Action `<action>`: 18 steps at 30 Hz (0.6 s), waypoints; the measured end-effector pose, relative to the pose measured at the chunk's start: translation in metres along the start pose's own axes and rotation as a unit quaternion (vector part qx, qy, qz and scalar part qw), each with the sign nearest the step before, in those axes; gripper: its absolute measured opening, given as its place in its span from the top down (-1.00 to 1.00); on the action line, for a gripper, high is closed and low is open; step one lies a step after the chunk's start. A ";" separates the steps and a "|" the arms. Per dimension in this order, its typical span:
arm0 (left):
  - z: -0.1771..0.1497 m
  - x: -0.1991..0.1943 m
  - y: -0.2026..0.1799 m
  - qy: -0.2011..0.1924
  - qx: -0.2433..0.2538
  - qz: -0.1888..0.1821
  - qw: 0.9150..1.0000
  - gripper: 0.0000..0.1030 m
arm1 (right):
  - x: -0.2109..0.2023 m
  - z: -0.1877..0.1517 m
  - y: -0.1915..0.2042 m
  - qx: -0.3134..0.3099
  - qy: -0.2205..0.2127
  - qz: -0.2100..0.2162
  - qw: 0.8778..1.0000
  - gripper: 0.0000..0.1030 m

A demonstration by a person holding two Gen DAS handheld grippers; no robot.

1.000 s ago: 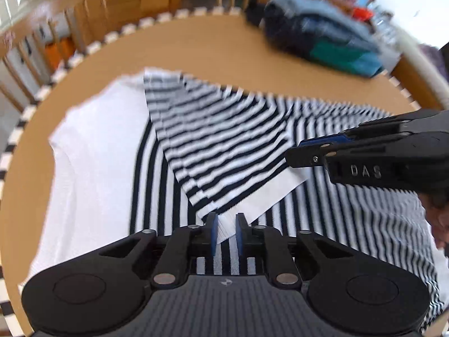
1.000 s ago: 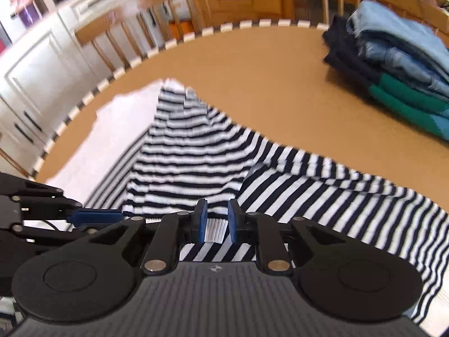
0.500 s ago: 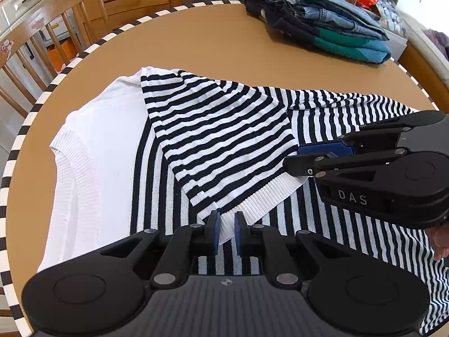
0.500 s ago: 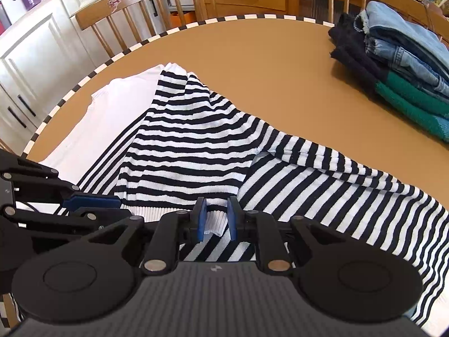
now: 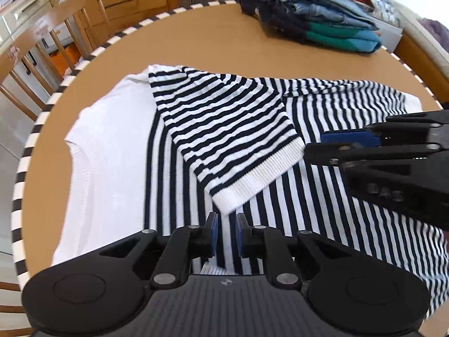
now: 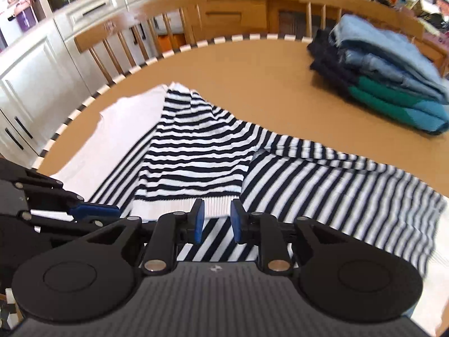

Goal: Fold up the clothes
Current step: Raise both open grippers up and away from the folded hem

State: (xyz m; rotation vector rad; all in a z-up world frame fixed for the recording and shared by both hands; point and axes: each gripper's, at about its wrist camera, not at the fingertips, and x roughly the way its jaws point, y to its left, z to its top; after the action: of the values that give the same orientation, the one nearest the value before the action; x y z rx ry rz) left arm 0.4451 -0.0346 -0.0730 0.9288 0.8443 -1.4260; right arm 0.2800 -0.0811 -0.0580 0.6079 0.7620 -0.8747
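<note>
Two grippers hover low over a striped sweater [image 5: 241, 129] spread across the round worktop [image 5: 196, 42]. At the left lies its plain white part [image 5: 112, 151], then the sleeve [image 5: 233, 140], folded diagonally over the body with its white ribbed cuff [image 5: 258, 179] nearest the cameras. The left gripper [image 5: 226, 231] has just let that cuff go: its fingers [image 5: 213, 233] have been opening and now stand slightly spread, the cuff lying just ahead of them, free. Further right, the right gripper [image 6: 214, 223] has done likewise, fingers [image 6: 198, 221] parted, the cuff's edge just beyond its tips. A half second ago both pinched that cuff. So this sleeve fold looks finished; the other sleeve, at the right, is probably next. Far right sits a stack of folded clothes [image 5: 317, 25].
</note>
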 end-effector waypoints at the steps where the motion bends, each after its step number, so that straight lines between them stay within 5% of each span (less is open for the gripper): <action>1: -0.005 -0.007 0.000 -0.004 0.006 0.004 1.000 0.56 | -0.009 -0.005 0.002 0.000 -0.003 -0.003 1.000 0.56; 18: -0.125 -0.068 -0.004 -0.008 0.019 -0.003 1.000 0.43 | -0.089 -0.138 0.048 0.088 -0.003 -0.049 0.995 0.48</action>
State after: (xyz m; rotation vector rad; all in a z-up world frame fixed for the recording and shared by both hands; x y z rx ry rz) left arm 0.4496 0.1076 -0.0640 0.9425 0.8105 -1.4563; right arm 0.2373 0.0845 -0.0608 0.7271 0.7191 -1.0414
